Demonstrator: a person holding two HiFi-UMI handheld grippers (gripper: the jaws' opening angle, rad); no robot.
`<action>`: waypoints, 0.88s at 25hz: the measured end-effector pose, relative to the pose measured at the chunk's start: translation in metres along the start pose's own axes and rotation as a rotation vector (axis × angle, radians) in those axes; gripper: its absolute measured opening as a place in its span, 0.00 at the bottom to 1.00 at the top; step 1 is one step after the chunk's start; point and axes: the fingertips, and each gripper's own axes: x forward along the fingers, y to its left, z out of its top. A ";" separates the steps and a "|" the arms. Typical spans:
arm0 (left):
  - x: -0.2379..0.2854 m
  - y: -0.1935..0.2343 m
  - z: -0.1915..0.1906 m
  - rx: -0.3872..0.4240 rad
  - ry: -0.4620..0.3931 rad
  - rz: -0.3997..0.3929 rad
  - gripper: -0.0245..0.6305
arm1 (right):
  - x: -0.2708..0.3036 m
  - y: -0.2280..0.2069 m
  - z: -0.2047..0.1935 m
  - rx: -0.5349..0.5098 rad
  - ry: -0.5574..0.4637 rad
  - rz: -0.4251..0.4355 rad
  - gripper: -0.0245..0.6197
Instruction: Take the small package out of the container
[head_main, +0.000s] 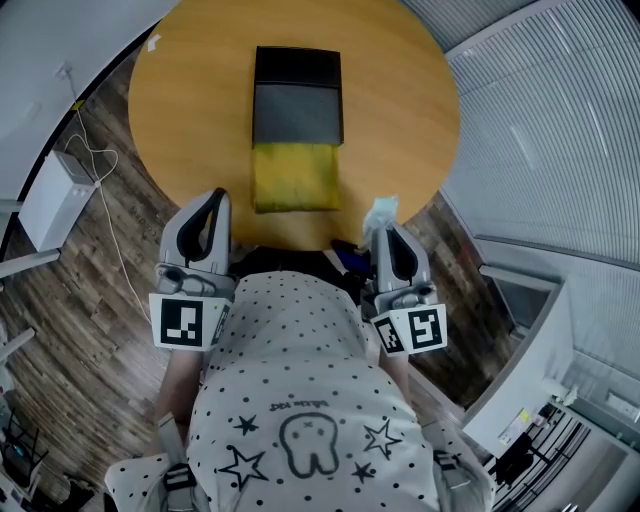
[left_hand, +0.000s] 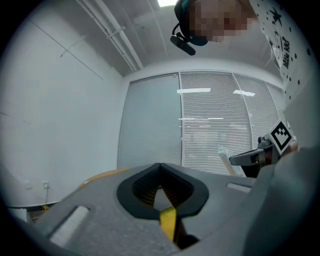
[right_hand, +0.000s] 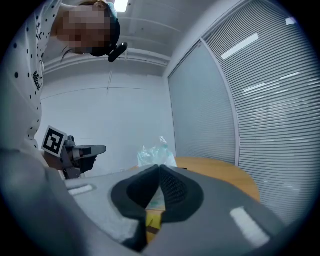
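Note:
A black open container (head_main: 297, 95) lies at the far side of the round wooden table (head_main: 400, 110), with a yellow pouch (head_main: 294, 176) against its near end. My right gripper (head_main: 383, 228) hangs over the table's near edge, shut on a small clear, pale green package (head_main: 381, 210). In the right gripper view the package (right_hand: 155, 152) sticks up past the closed jaws of the right gripper (right_hand: 159, 166). My left gripper (head_main: 217, 195) is at the table's near left edge. In its own view the left gripper (left_hand: 160, 165) is shut with nothing held; the yellow pouch (left_hand: 168, 220) shows below the jaws.
A white box (head_main: 55, 198) with a cable stands on the wood floor to the left. Slatted blinds (head_main: 560, 130) line the right side. The person's dotted shirt (head_main: 300, 400) fills the lower middle of the head view.

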 end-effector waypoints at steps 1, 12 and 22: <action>0.000 0.000 0.000 0.001 0.001 0.000 0.05 | 0.000 0.000 0.000 0.001 0.000 -0.001 0.04; 0.001 0.000 -0.001 0.000 -0.006 -0.003 0.05 | 0.000 -0.001 -0.004 0.006 0.001 -0.007 0.05; 0.001 -0.001 0.002 -0.001 -0.011 -0.004 0.05 | 0.000 0.002 -0.003 -0.022 0.005 0.002 0.05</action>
